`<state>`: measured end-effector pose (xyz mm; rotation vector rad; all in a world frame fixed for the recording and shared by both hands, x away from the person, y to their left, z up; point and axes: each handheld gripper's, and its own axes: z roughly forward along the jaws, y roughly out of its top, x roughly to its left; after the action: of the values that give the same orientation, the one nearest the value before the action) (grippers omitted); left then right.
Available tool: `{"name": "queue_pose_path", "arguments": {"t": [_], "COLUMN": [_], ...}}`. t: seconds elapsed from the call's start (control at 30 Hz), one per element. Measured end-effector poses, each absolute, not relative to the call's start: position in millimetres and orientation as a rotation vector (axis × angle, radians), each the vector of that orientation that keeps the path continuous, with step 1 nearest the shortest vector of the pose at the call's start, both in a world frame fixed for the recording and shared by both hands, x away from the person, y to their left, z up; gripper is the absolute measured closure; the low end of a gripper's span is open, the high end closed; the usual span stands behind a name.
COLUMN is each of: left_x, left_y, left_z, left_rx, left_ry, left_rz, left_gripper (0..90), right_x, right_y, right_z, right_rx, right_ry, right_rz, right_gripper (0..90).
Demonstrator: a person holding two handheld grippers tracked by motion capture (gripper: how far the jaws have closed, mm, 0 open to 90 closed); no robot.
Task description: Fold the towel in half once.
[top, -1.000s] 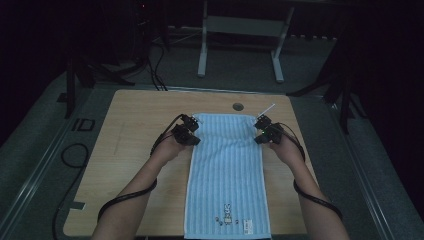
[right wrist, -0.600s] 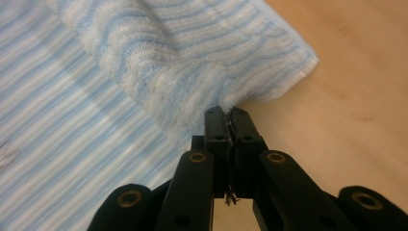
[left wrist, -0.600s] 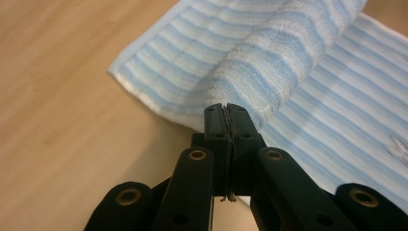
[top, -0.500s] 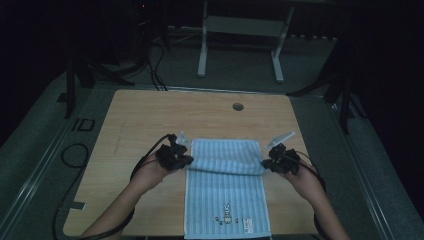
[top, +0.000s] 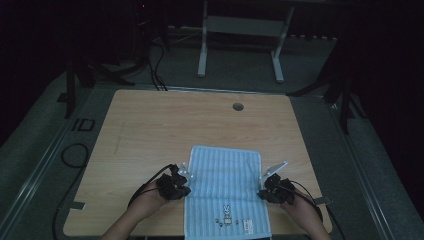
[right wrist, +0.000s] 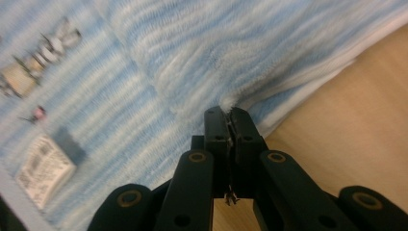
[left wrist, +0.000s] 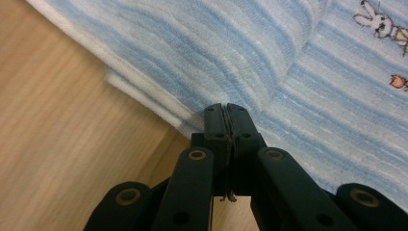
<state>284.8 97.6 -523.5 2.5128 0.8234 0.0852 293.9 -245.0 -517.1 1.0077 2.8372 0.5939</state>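
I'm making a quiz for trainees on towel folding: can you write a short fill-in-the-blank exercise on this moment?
1. The striped towel on the wooden table is light ____ and white.
2. The left gripper is shut on the towel's edge, and the right gripper is ____ on the opposite edge.
3. The small figure printed near the towel's near end is a ____.
4. The far half of the towel lies ____ over the near half.

Missing words: blue; shut; rabbit; folded

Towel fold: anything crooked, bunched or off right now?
Nothing stands out. The striped towel lies square on the table, its far half folded over evenly, with the left gripper and right gripper pinching matching corners.
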Motion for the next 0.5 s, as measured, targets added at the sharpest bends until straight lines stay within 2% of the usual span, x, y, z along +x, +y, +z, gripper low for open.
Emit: {"name": "queue_pose_path", "arguments": {"t": [0.5], "left_x": [316], "left_y": [70], "left_z": [-527], "left_rx": [2.532], "left_ry": [0.798], "left_rz": [0.092], "left_gripper": [88.1], "right_x": [310], "right_y": [-262], "right_z": [-520], "right_rx": [1.088], "right_ry": [2.768], "right_rz": [0.544], "right_gripper": [87.3]}}
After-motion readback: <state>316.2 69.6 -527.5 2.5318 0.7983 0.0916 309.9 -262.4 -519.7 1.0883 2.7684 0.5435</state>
